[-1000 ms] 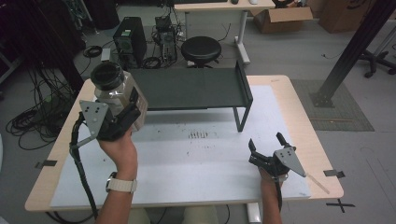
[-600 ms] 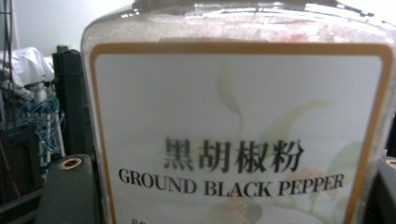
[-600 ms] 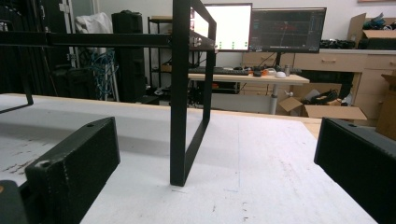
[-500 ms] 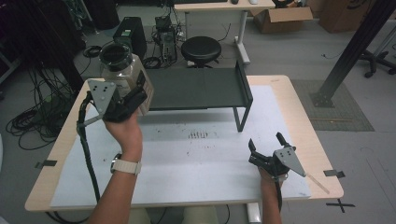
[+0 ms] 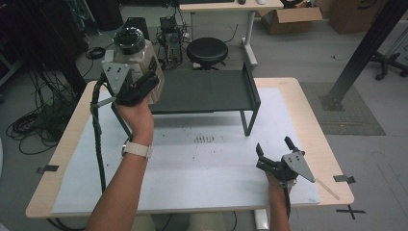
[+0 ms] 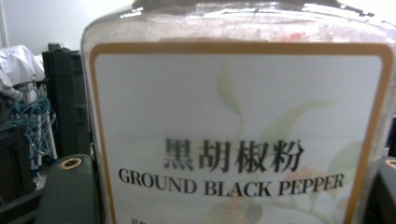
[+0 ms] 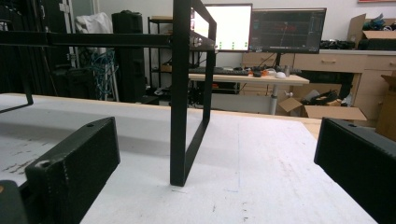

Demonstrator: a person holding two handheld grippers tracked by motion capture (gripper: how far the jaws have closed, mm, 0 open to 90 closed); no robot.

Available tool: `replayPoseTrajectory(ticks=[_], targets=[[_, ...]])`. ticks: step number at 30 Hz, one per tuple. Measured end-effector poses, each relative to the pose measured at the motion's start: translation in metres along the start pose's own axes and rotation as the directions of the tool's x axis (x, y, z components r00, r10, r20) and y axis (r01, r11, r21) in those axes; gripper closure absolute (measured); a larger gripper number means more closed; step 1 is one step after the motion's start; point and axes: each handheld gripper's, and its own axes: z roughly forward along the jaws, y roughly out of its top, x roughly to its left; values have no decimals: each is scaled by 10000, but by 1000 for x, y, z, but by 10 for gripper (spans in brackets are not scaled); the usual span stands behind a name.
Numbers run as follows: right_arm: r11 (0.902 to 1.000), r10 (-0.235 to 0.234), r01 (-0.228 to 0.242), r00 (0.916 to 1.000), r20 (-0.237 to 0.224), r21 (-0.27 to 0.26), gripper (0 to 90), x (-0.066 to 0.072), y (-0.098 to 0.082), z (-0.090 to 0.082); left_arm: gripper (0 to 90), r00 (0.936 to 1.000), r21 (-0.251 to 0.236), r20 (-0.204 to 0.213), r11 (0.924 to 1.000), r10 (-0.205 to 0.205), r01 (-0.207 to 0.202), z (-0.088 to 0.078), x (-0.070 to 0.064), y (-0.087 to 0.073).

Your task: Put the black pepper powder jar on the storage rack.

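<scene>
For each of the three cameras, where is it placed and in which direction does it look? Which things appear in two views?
High view: above the person's side, looking forward and down at the table; both forearms, left gripper, right gripper.
Left gripper view: on the left gripper, facing the ground black pepper jar; one jaw at lower left.
Right gripper view: low over the table, facing the black shelf; both jaws wide apart.
Shared: jar, shelf.

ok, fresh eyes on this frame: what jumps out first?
The big jar labelled GROUND BLACK PEPPER, clamped in the left gripper and held up over the left end of the black shelf rack. Next, the right gripper, jaws open and holding nothing, low at the table's near right corner, facing the rack's right leg.
</scene>
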Motion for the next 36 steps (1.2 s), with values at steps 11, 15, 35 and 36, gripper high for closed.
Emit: replayPoseTrajectory(ticks=[11,15,35,36], targets=[[10000,-17,17,10000,-12,-35,0,0,0,0,248,9999,290,-19,9995,112,-111,35,-5,-12],[10000,-14,14,10000,-10,-42,0,0,0,0,248,9998,496,-18,9986,194,-193,48,-8,-22],[10000,-11,11,10000,-11,-35,0,0,0,0,245,9969,1342,-398,9890,684,-625,75,-10,-58],[10000,-13,13,10000,-10,-33,0,0,0,0,245,9966,1353,-390,9885,733,-674,75,-11,-58]])
